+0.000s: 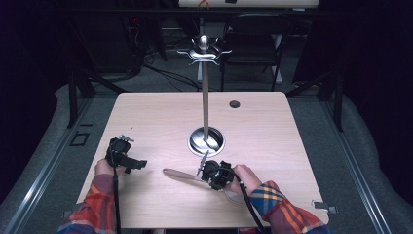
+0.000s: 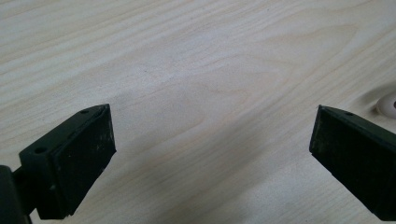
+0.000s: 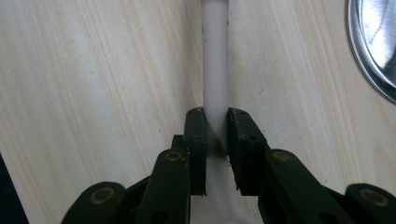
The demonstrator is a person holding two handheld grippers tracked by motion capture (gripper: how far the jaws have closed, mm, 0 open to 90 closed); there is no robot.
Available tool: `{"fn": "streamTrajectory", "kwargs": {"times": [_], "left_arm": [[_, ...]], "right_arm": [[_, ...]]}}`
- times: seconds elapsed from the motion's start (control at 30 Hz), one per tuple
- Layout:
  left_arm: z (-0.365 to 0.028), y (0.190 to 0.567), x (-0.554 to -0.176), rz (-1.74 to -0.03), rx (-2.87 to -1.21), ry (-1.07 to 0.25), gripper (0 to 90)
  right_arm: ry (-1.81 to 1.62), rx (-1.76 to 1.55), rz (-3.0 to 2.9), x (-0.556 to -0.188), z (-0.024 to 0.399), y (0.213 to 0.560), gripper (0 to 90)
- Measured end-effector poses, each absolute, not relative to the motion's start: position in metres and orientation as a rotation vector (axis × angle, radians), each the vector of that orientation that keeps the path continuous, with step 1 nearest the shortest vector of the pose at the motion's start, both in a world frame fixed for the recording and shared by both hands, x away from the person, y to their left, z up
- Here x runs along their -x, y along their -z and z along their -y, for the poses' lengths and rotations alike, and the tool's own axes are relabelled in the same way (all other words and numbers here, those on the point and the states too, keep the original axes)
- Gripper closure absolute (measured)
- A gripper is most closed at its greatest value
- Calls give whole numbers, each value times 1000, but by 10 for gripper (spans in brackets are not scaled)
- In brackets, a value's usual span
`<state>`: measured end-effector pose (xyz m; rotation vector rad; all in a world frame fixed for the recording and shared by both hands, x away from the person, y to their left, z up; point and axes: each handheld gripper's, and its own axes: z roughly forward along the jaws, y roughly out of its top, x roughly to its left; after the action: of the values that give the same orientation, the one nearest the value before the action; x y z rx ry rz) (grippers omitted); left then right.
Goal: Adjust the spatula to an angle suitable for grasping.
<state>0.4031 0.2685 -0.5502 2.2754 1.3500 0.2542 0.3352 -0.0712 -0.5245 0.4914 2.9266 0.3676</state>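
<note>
A long pale utensil (image 1: 178, 174) lies across the near middle of the wooden table (image 1: 146, 112), its handle (image 3: 215, 60) pointing left in the high view. My right gripper (image 1: 198, 176) is shut on that handle, and in the right gripper view the two black pads (image 3: 196, 135) press it from both sides. The utensil widens toward the hand behind the jaws. My left gripper (image 1: 139, 165) hovers at the near left with its jaws wide apart (image 2: 212, 126) over bare wood, nothing between them. A pale rounded tip (image 2: 387, 105) shows at the right edge of the left gripper view.
A metal stand rises from a round shiny base (image 1: 206, 140) in the table's middle, with a thin pole (image 1: 205, 97) and hooks at the top (image 1: 204, 48). That base (image 3: 373, 42) lies just right of the held handle. A cable hole (image 1: 234, 104) sits farther back.
</note>
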Motion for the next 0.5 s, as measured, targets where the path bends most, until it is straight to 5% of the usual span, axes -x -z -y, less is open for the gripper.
{"fn": "streamTrajectory", "kwargs": {"times": [0.5], "left_arm": [[-268,550,-403,-1341,-2283,-254,1]], "right_arm": [[-395,-574,-2875,-334,99,517,782]]}}
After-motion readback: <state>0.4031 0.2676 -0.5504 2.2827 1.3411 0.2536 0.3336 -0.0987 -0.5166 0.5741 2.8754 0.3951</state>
